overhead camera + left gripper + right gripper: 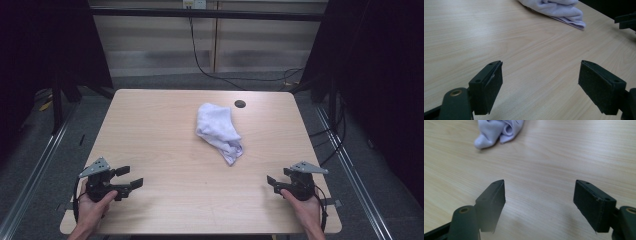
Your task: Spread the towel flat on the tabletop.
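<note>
Crumpled white terry cloth (219, 131) lies mid-tabletop (150, 130), well apart from both hands. Left gripper (131, 177) and right gripper (270, 180) rest at the near corners, jaws spread, empty; likely flanking it for a two-sided approach.

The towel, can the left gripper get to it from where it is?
Probably yes. The left gripper stands open near the table's front left corner, and bare wood lies between it and the crumpled white towel in the middle. Nothing blocks the way; it only has to travel forward and right.
</note>
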{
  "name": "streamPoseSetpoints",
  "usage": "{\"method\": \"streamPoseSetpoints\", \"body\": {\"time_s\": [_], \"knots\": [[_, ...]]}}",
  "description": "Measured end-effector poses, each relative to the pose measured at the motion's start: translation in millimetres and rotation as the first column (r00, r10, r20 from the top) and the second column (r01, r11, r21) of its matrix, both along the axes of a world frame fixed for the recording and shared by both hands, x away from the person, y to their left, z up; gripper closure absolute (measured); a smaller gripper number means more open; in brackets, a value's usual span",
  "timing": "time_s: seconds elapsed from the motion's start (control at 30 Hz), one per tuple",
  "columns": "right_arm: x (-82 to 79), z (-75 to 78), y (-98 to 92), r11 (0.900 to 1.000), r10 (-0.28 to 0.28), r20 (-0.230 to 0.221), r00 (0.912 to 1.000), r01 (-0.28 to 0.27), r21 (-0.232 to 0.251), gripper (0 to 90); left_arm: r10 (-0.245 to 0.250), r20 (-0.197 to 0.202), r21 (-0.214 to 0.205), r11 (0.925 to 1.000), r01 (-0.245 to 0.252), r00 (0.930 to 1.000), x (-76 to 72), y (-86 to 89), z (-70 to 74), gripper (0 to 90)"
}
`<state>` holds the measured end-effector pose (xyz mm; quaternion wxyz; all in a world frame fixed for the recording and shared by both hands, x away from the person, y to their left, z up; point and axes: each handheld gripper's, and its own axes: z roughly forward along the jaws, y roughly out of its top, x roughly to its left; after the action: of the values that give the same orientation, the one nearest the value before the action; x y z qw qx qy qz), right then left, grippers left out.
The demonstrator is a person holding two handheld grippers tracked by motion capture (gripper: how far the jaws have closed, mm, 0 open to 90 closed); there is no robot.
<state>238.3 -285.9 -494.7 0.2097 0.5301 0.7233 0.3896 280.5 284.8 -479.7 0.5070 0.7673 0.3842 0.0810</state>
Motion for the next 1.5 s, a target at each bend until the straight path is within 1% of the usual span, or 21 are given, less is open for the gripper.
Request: {"method": "streamPoseSetpoints", "body": {"time_s": [0.03, 0.13, 0.3, 0.33, 0.37, 0.43, 0.5, 0.57, 0.67, 0.7, 0.77, 0.8, 0.83, 0.93, 1.07, 1.1, 1.2, 1.33, 1.37, 1.4, 1.5], "knots": [[-1.1, 2.6, -0.8, 0.9996, 0.01, 0.006, 0.9999, -0.01, 0.025, 26.0, -0.003, -0.002, 0.002, 1.0, 0.003, 1.0, 0.6, 0.6, -0.2, 19.3], [-1.8, 4.5, 0.6, 0.9997, 0.023, 0.01, 0.9997, -0.023, 0.011, 27.1, 0.002, -0.008, 0.006, 1.0, -0.002, 1.0, 1.3, -0.2, -1.2, 19.3], [-0.5, 12.8, 8.4, 0.997, 0.073, 0.028, 0.997, -0.073, 0.023, 28.4, -0.009, -0.006, 0.013, 0.9999, 0.009, 0.9999, 0.2, -2.6, -1.3, 19.3], [3.7, 16.0, 15.1, 0.9948, 0.102, 0.024, 0.9945, -0.102, 0.005, 28.4, -0.01, -0.009, 0.014, 0.9999, 0.01, 0.9999, 0.2, -3.2, -1.5, 19.4], [5.5, 16.9, 17.5, 0.9941, 0.109, 0.031, 0.9936, -0.108, -0.006, 28.4, -0.01, -0.009, 0.014, 0.9999, 0.01, 0.9999, 0.2, -3.2, -1.5, 19.4], [13.0, 20.6, 24.1, 0.9902, 0.14, 0.029, 0.9898, -0.139, -0.008, 28.3, -0.01, -0.007, 0.016, 0.9998, 0.01, 0.9999, 0.1, -3.6, -1.6, 19.4], [17.0, 22.6, 27.1, 0.9891, 0.147, 0.032, 0.9886, -0.147, -0.008, 28.0, -0.01, -0.009, 0.015, 0.9998, 0.01, 0.9999, 0.0, -4.0, -1.9, 19.4], [26.5, 26.5, 32.1, 0.9853, 0.17, 0.027, 0.985, -0.17, 0.006, 26.9, -0.015, -0.01, 0.019, 0.9997, 0.015, 0.9998, 0.8, -4.6, -2.3, 19.4], [47.2, 33.6, 42.0, 0.9788, 0.203, 0.045, 0.9782, -0.204, 0.019, 26.9, -0.022, -0.006, 0.018, 0.9996, 0.022, 0.9997, 1.0, -4.8, -2.1, 19.4], [60.8, 36.7, 48.2, 0.9744, 0.221, 0.05, 0.9739, -0.223, 0.028, 27.0, -0.024, -0.004, 0.018, 0.9995, 0.024, 0.9997, 0.1, -4.3, -1.5, 19.4], [71.6, 38.8, 54.3, 0.9711, 0.233, 0.046, 0.9713, -0.235, 0.04, 27.3, -0.023, -0.001, 0.017, 0.9996, 0.023, 0.9997, -0.5, -3.9, -1.0, 19.4], [71.6, 38.8, 54.3, 0.9711, 0.233, 0.046, 0.9713, -0.235, 0.04, 27.3, -0.025, 0.003, 0.014, 0.9996, 0.025, 0.9997, -1.1, -3.4, -0.5, 19.4], [84.1, 40.8, 62.0, 0.9667, 0.251, 0.038, 0.9672, -0.252, 0.042, 27.3, -0.025, 0.006, 0.015, 0.9996, 0.025, 0.9997, -1.6, -2.7, 0.0, 19.5], [93.4, 41.6, 67.8, 0.9626, 0.264, 0.033, 0.9639, -0.266, 0.052, 28.1, -0.021, 0.008, 0.011, 0.9997, 0.021, 0.9997, -1.1, -1.3, 0.0, 19.5], [120.4, 42.9, 84.7, 0.9532, 0.3, 0.005, 0.9539, -0.3, 0.039, 26.4, -0.02, 0.005, 0.008, 0.9998, 0.02, 0.9998, -0.1, -0.4, -0.7, 19.6], [120.4, 42.9, 84.7, 0.9532, 0.3, 0.005, 0.9539, -0.3, 0.039, 26.4, -0.021, 0.006, 0.011, 0.9997, 0.021, 0.9998, 0.2, -0.2, -0.8, 19.6], [140.7, 40.8, 98.8, 0.9496, 0.313, -0.019, 0.9494, -0.313, 0.019, 24.6, -0.021, 0.004, 0.011, 0.9997, 0.021, 0.9998, 0.4, -0.3, -1.0, 19.5], [150.9, 36.8, 106.7, 0.9478, 0.319, -0.031, 0.9473, -0.318, 0.018, 23.8, -0.025, 0.004, 0.013, 0.9996, 0.025, 0.9997, 0.3, -0.4, -1.2, 19.6], [154.1, 34.9, 109.2, 0.9447, 0.328, -0.035, 0.9441, -0.327, 0.023, 23.8, -0.021, 0.003, 0.012, 0.9997, 0.021, 0.9998, 0.5, -0.2, -1.5, 19.5], [161.0, 30.1, 114.5, 0.9449, 0.327, -0.046, 0.9438, -0.327, 0.017, 23.9, -0.019, 0.001, 0.009, 0.9998, 0.019, 0.9998, 0.8, -0.1, -1.7, 19.5], [166.7, 26.5, 117.6, 0.9444, 0.329, -0.049, 0.9431, -0.329, 0.015, 25.2, -0.016, 0.001, 0.008, 0.9998, 0.016, 0.9999, 2.0, 0.7, -2.1, 19.6]]}}
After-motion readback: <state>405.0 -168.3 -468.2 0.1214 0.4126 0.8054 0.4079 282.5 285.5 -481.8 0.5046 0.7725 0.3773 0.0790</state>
